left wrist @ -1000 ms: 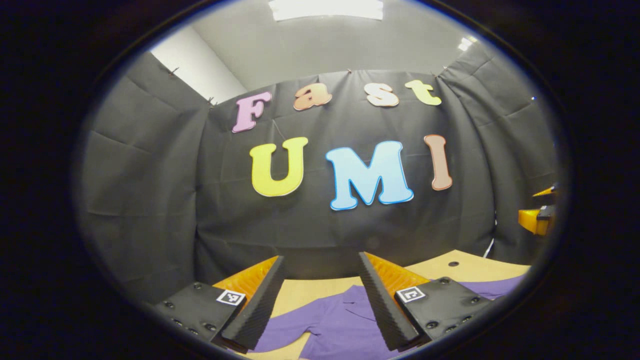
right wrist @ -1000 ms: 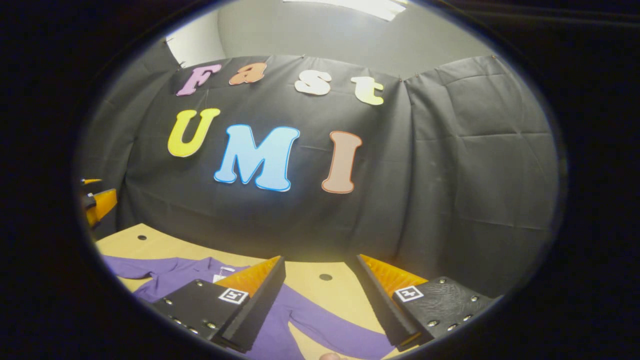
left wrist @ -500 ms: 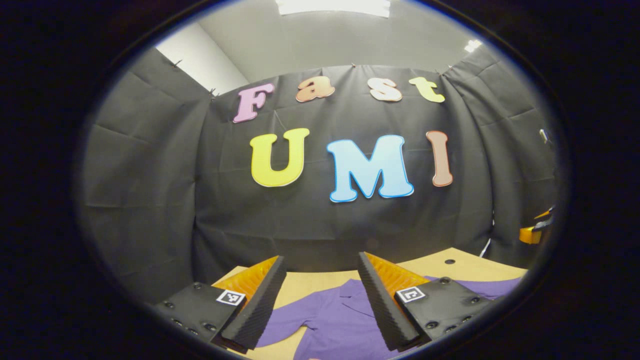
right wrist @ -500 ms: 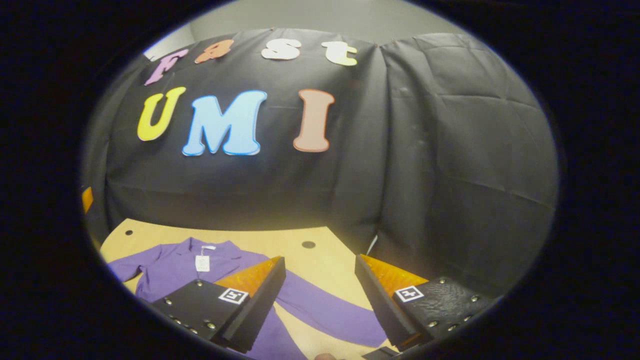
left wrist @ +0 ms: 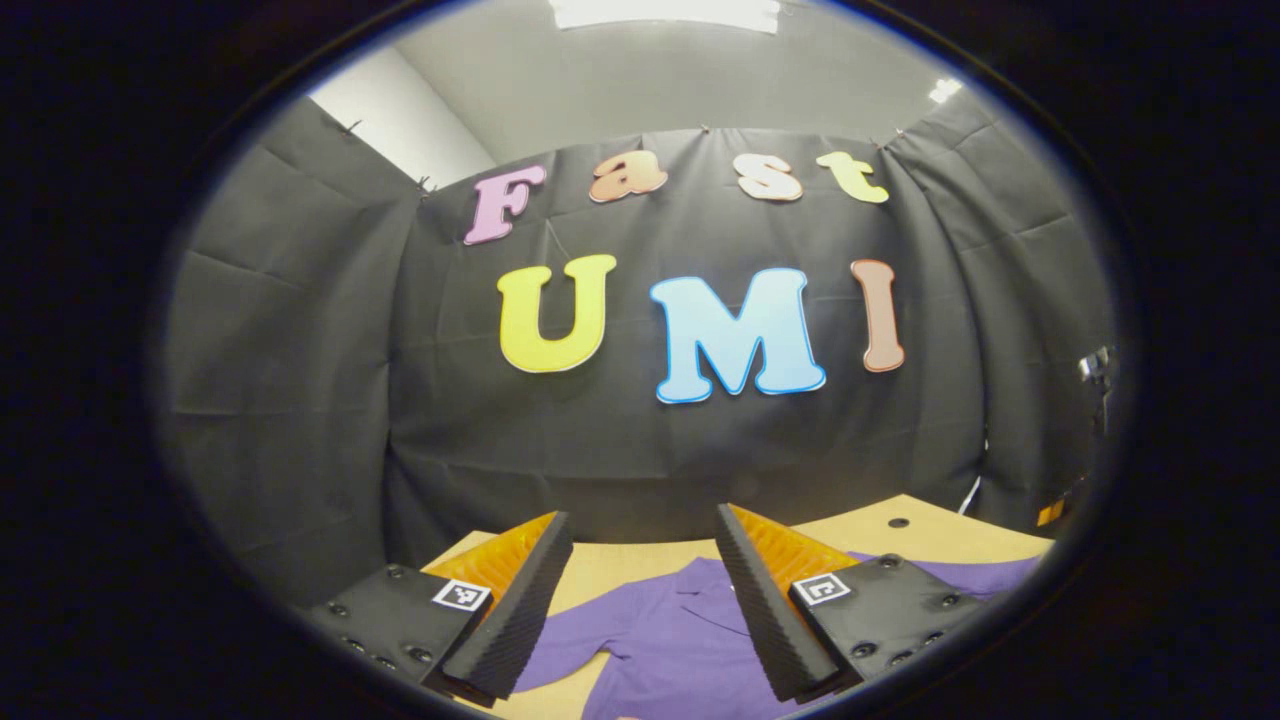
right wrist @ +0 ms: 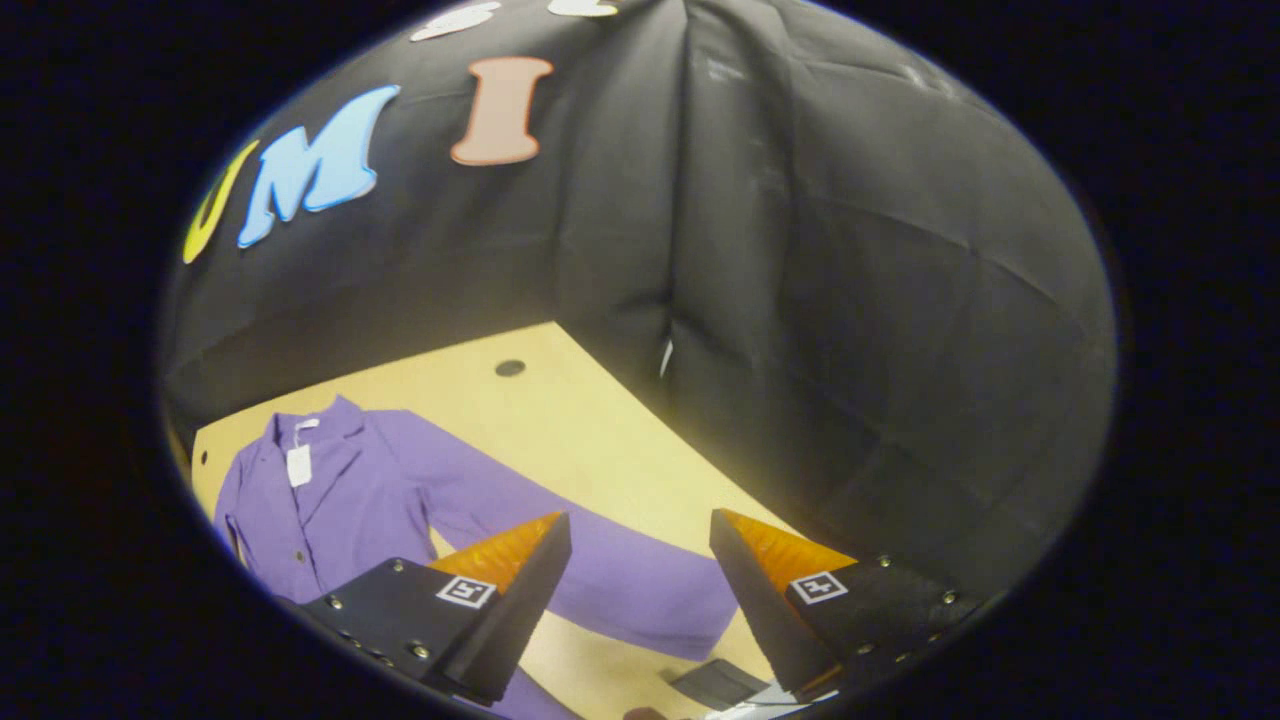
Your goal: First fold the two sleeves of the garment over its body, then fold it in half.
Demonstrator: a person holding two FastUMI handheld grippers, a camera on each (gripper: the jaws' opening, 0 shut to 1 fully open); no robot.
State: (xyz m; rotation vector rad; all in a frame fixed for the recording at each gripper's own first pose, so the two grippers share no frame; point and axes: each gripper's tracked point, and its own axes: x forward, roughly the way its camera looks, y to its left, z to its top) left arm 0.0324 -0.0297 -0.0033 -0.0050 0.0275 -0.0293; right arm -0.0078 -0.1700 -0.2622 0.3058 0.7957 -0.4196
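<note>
**Swinging the right gripper down toward the outstretched sleeve**

Lying flat and face up on the pale wooden table (right wrist: pixel 600 440) is the one purple long-sleeved collared garment (right wrist: pixel 340 500), its collar toward the booth's black cloth wall (right wrist: pixel 850 300) and a single white tag (right wrist: pixel 298 465) at the neck. One long purple sleeve (right wrist: pixel 610 585) stretches out from the body across the bare tabletop, unfolded, its cuff ending just beside the right gripper (right wrist: pixel 640 580).

Compared with a second ago, the right gripper view has tipped sharply downward and turned: the wall has slid up and the table, garment and sleeve now sit squarely ahead. The left gripper view has barely shifted, hovering above the collar area. I judge the right-hand sleeve fold is about to begin; nothing is folded yet.

Both tools stand spread wide and hold nothing: the right gripper's fingers straddle the sleeve end from above, and the left gripper (left wrist: pixel 640 590) frames the garment's upper body.

Counted: one garment, two grippers, and two dark round holes in the table in the right gripper view, one (right wrist: pixel 510 367) near the wall.
</note>
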